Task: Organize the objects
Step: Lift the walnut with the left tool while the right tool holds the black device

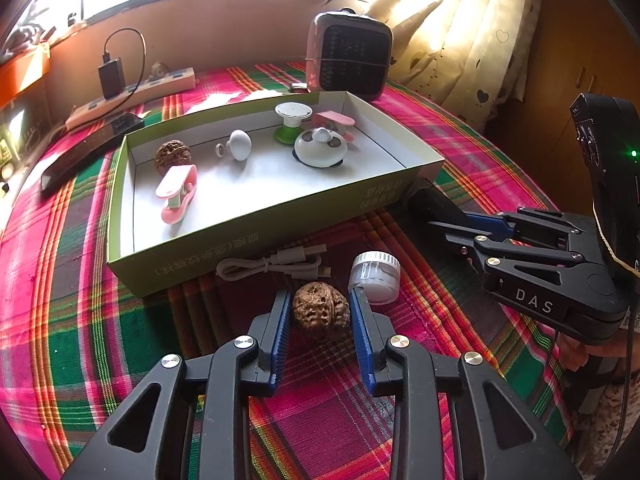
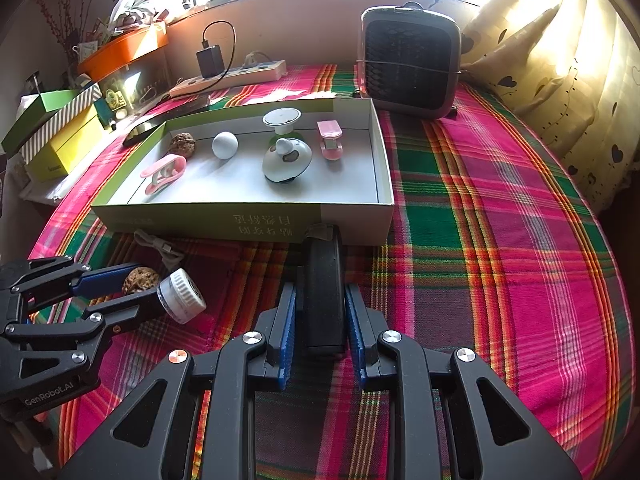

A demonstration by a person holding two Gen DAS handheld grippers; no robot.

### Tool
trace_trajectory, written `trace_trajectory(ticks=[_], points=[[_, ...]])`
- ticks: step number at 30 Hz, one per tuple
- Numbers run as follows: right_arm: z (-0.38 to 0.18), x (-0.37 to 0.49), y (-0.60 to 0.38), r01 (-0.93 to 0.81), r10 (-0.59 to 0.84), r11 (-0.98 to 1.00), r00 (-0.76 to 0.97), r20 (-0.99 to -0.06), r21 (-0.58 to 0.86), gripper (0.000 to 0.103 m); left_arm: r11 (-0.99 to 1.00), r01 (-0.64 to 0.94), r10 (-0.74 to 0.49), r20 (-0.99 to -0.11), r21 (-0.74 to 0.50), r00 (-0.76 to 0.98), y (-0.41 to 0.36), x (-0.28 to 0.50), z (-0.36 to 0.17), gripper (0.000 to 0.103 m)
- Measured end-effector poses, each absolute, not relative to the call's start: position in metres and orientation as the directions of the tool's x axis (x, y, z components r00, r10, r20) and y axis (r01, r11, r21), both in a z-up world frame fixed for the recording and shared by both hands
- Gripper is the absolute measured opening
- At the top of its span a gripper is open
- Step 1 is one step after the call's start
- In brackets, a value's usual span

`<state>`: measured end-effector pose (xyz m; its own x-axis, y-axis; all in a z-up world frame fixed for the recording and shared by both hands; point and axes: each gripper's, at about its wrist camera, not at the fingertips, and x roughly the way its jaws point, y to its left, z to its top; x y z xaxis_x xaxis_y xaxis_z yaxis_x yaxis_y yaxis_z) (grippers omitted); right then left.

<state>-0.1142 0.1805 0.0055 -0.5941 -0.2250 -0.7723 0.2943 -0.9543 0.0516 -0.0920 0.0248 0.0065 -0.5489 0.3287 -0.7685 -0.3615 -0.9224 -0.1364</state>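
My left gripper (image 1: 320, 300) is open around a brown walnut (image 1: 321, 310) on the plaid cloth; its fingers stand on each side with small gaps. A small white-capped jar (image 1: 375, 278) lies just right of it. My right gripper (image 2: 320, 296) is open around a black oblong object (image 2: 323, 292) that lies in front of the box. The shallow green-and-white box (image 1: 256, 222) holds another walnut (image 1: 172, 156), two pink clips, a white knob and round white gadgets. The left gripper also shows in the right wrist view (image 2: 132, 288).
A coiled white cable (image 1: 276, 266) lies before the box. A small heater (image 2: 410, 60) stands behind the box. A power strip with a charger (image 2: 232, 74) and a dark phone (image 1: 86, 152) lie at the back left. Boxes (image 2: 56, 128) are stacked at far left.
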Motion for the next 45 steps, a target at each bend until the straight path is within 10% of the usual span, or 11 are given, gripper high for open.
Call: trace_trajectory(ticks=[45], points=[[0.034,-0.111,0.186,0.302,-0.237,-0.952,-0.63,-0.739,0.048,0.024,-0.925,-0.345,0.343,-0.733,-0.157,-0.587,0.016,-0.093,0.036,0.027]])
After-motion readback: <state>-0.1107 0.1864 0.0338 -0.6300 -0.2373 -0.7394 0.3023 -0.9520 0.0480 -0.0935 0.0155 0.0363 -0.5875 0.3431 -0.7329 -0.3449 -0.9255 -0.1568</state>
